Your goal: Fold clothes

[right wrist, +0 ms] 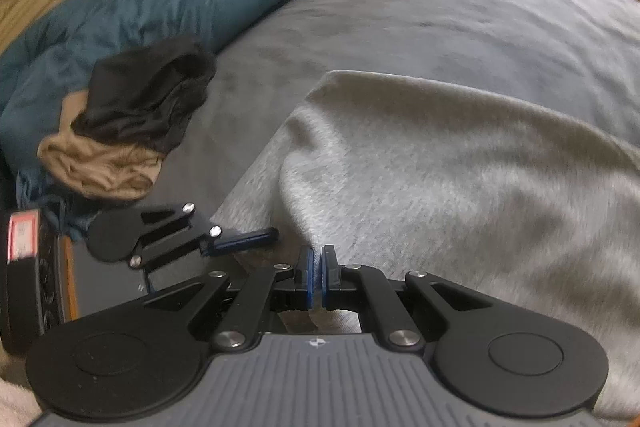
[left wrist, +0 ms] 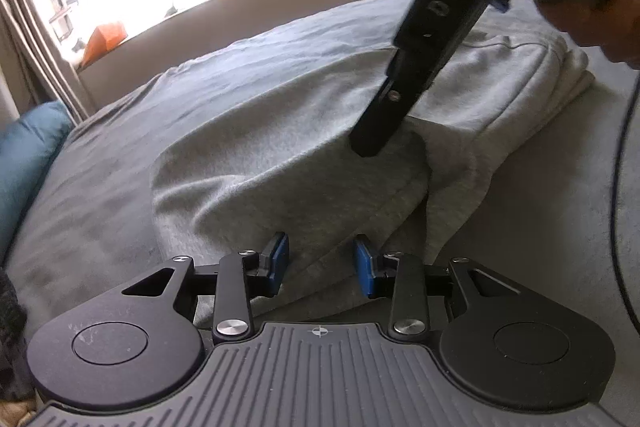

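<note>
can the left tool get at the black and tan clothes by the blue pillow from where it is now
Probably yes. In the right wrist view the left tool sits open at the grey garment's edge, and only bare grey blanket lies between it and the black and tan clothes. It holds nothing visible.

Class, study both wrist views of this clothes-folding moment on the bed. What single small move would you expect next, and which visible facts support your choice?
Probably the right gripper carries its pinched edge of the grey garment across to lay the fold. Its jaws are shut on a raised flap, while the left gripper stands open with the hem between its pads, not pressing. The left could clamp first to steady the cloth.
</note>
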